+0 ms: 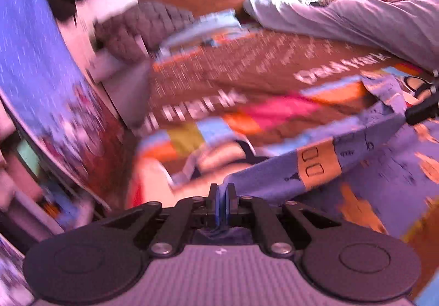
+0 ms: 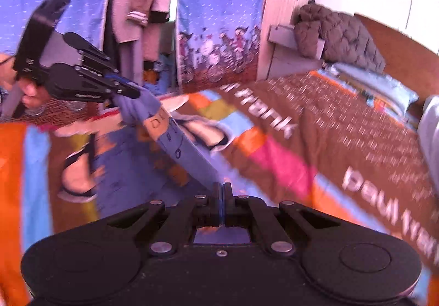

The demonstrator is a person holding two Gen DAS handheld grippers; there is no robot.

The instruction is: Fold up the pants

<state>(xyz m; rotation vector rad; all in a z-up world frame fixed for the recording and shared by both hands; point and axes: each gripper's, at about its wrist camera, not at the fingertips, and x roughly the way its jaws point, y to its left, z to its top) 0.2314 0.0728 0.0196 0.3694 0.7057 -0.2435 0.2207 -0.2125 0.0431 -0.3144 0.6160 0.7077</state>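
Note:
The pants (image 1: 315, 163) are blue-purple with orange patches and small black prints. They hang stretched between my two grippers above the bed. My left gripper (image 1: 222, 190) is shut on one end of the pants' edge. It also shows in the right wrist view (image 2: 129, 90), held by a hand. My right gripper (image 2: 222, 190) is shut on the other end of the pants (image 2: 186, 152). Its tip shows at the right edge of the left wrist view (image 1: 419, 111). The rest of the pants drapes below the taut edge.
The bed has a brown, orange, pink and blue cover (image 2: 315, 125) with white lettering. A grey duvet (image 1: 356, 12) and a dark quilted jacket (image 2: 337, 34) lie at its head. A blue curtain (image 2: 219, 12) and hanging clothes (image 2: 142, 4) stand beside the bed.

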